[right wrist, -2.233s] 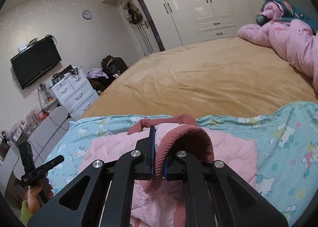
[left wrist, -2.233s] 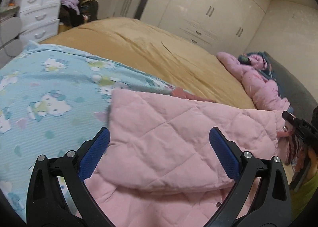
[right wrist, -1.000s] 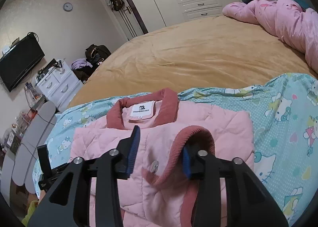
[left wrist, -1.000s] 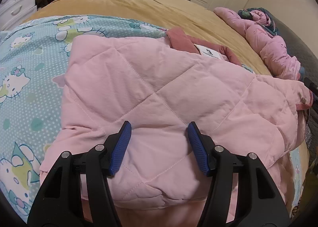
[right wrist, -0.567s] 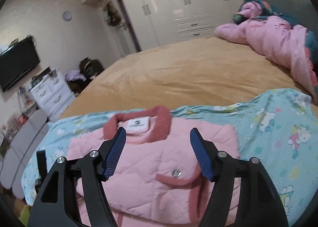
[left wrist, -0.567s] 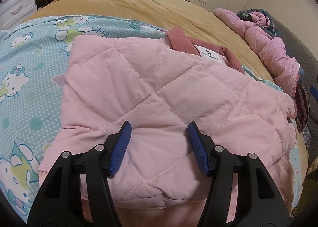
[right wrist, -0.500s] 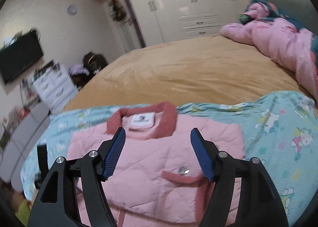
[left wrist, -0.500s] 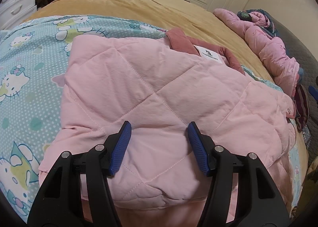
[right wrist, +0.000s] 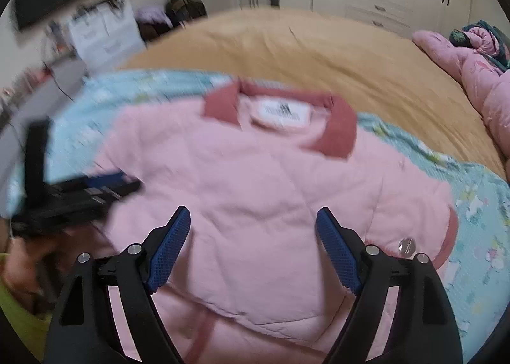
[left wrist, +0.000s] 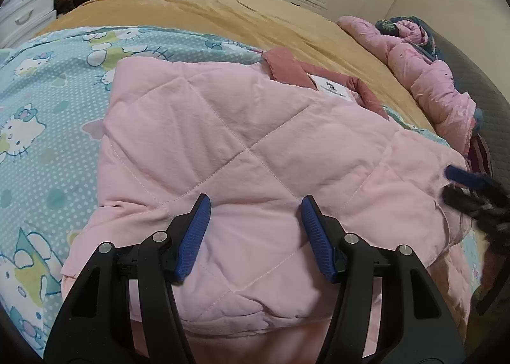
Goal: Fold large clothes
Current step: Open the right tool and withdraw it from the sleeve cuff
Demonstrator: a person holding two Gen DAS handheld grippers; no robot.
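L gripper (left wrist: 255, 233) spread over pink jacket (left wrist: 255, 147), R gripper (right wrist: 253, 244) opening, nothing between; tan bedspread (right wrist: 318, 55) bare beyond collar

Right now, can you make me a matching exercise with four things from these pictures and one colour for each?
Things:
1. jacket
2. jacket collar
3. bed cover
4. pads of the right gripper

Colours:
A. tan
B. blue
C. light pink
D. dusty red

Pairs: 1-C, 2-D, 3-A, 4-B
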